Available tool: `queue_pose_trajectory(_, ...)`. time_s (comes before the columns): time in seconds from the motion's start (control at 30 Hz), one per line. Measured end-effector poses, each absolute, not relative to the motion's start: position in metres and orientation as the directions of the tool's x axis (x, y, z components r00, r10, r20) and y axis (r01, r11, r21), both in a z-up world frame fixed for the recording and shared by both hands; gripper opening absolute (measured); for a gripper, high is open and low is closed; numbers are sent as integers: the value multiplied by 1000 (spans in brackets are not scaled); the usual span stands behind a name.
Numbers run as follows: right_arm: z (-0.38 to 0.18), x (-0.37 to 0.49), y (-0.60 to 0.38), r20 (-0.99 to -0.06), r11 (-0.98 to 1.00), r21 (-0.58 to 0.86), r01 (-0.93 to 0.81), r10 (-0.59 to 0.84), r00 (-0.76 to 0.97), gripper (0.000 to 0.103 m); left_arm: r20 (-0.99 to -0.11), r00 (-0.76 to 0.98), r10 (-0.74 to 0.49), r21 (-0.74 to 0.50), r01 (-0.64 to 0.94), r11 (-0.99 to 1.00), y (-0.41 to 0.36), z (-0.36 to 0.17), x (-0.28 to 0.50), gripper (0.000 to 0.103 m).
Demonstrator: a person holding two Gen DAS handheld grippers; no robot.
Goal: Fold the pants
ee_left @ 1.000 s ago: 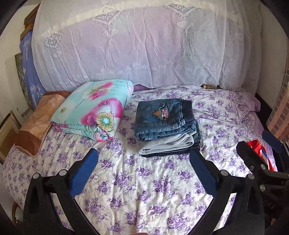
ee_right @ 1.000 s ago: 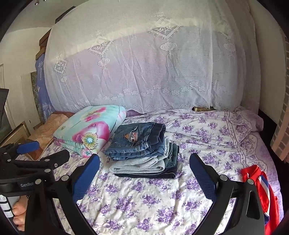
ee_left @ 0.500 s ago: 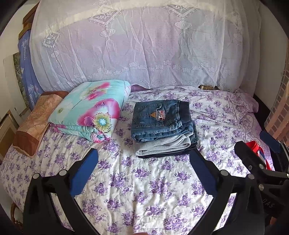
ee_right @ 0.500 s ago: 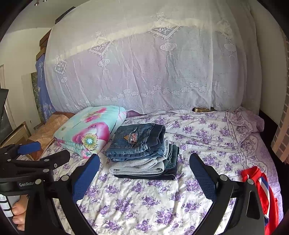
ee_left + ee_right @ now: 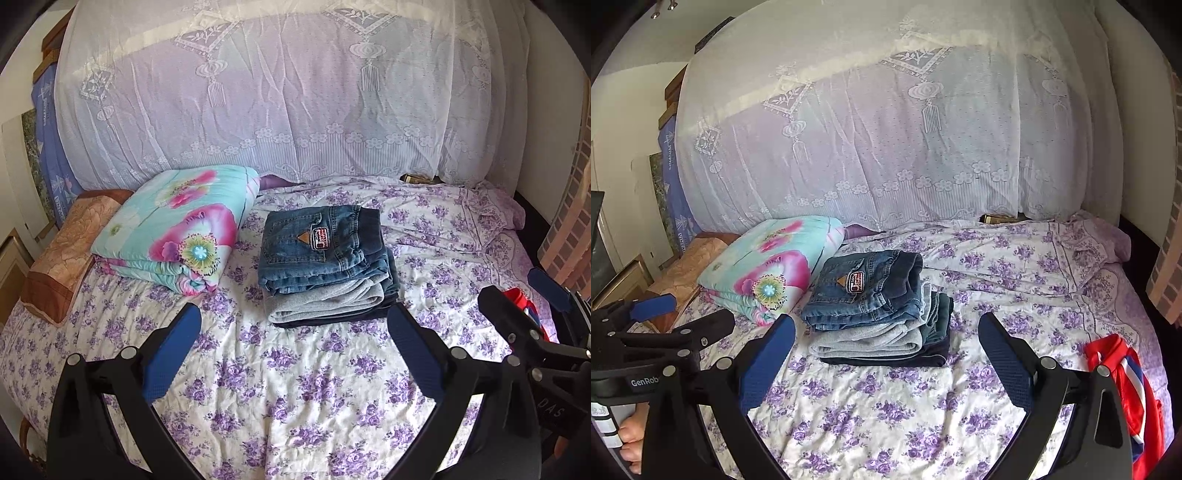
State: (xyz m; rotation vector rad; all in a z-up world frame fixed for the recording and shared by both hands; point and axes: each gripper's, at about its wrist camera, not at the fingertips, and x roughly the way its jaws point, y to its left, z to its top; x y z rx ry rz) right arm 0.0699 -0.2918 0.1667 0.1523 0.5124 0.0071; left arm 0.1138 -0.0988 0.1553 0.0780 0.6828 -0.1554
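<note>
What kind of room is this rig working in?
Most likely a home bedroom: a bed with a floral sheet, a folded quilt by a pillow, and a lace net behind. Folded pants sit stacked mid-bed.

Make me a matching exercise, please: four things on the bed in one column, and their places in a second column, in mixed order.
Things:
1. blue jeans
2. grey pants
3. floral quilt
4. red garment

Places:
A. right edge of the bed
B. left of the stack, beside it
C. top of the stack
D. under the top layer of the stack

Pairs: 1-C, 2-D, 3-B, 4-A
</note>
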Motion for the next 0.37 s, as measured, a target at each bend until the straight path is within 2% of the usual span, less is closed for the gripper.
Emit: queue_pose_trajectory(0.37,167,72,-295,-488,988,153,32,47,872,100,-647,756,-106,45,176,983,-105,155,113,98)
